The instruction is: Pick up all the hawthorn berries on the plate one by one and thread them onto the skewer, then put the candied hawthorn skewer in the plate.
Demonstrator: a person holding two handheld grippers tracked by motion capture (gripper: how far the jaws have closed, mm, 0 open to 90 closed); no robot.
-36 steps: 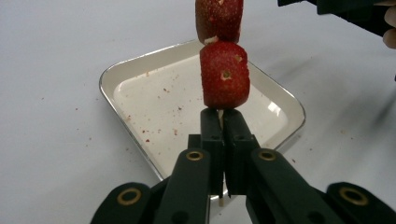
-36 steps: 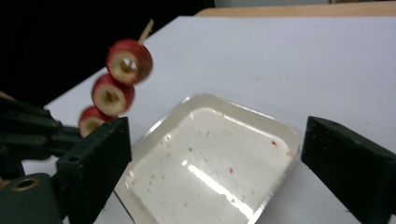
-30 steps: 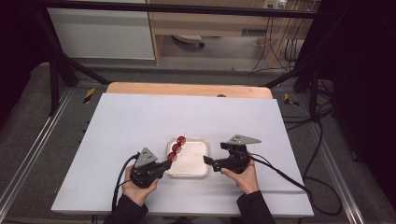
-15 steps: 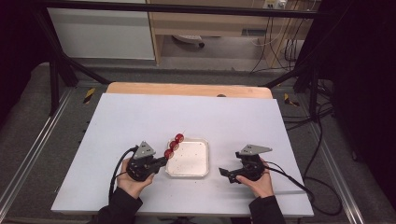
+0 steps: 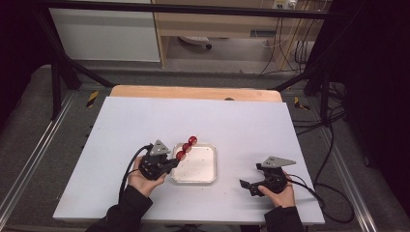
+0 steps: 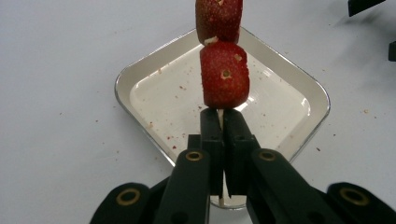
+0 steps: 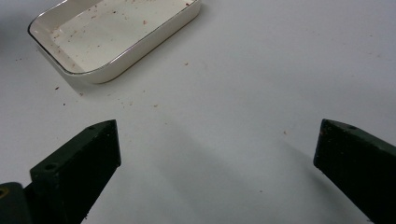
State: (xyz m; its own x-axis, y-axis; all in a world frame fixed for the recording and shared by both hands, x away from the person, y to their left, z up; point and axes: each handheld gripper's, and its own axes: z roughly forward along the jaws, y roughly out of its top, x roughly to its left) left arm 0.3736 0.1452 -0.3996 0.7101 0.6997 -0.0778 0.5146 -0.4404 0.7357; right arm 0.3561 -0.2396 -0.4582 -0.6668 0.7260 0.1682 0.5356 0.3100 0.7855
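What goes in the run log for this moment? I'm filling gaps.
left gripper: shut on wooden skewer of red fruit pieces | over white square dish | right gripper: open, empty

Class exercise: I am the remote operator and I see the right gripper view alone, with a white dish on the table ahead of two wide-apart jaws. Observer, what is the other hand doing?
Observer: The left gripper is shut on a skewer of red fruit pieces.
Operator: Where is the skewer?
Observer: Over the near left part of the dish, in the air.
Operator: How many fruit pieces?
Observer: Three, in the high view.
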